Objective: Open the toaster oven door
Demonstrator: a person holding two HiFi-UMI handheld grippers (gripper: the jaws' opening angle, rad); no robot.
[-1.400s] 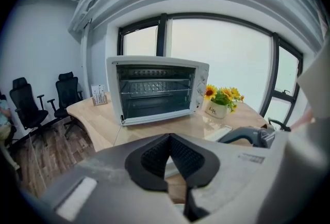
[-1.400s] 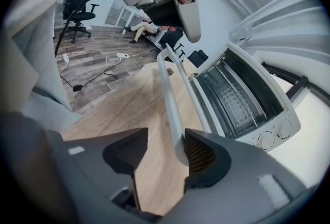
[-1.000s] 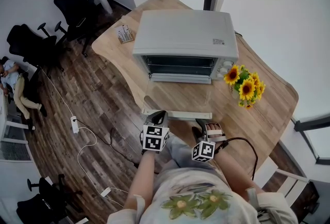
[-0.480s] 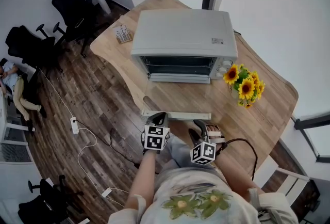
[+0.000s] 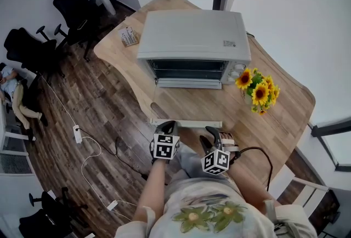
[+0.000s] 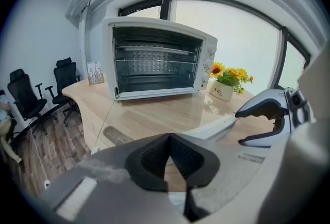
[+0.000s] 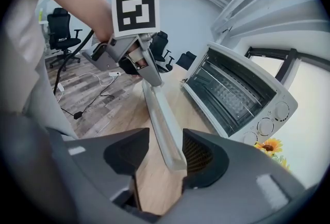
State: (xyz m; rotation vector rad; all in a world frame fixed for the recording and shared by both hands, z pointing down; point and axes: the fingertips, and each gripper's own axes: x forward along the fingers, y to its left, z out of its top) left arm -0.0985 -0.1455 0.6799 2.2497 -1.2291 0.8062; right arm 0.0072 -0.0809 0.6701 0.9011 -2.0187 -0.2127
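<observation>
The boxy silver toaster oven [image 5: 192,34] sits on a pale wooden table [image 5: 285,116] with its glass door [image 5: 189,101] lying flat toward the person, its long white handle bar [image 7: 164,130] at the near edge. The right gripper [image 7: 160,153] straddles that bar's end. Its ribbed black pads are spread and have just been closing, but are not clamped on it. The left gripper [image 6: 169,152] is pressed together and empty, near the bar's other end. Only the gripper views show the wire rack [image 6: 154,65] inside.

Bright daylight from window [image 6: 232,37] — fisheye-bent edges.
</observation>
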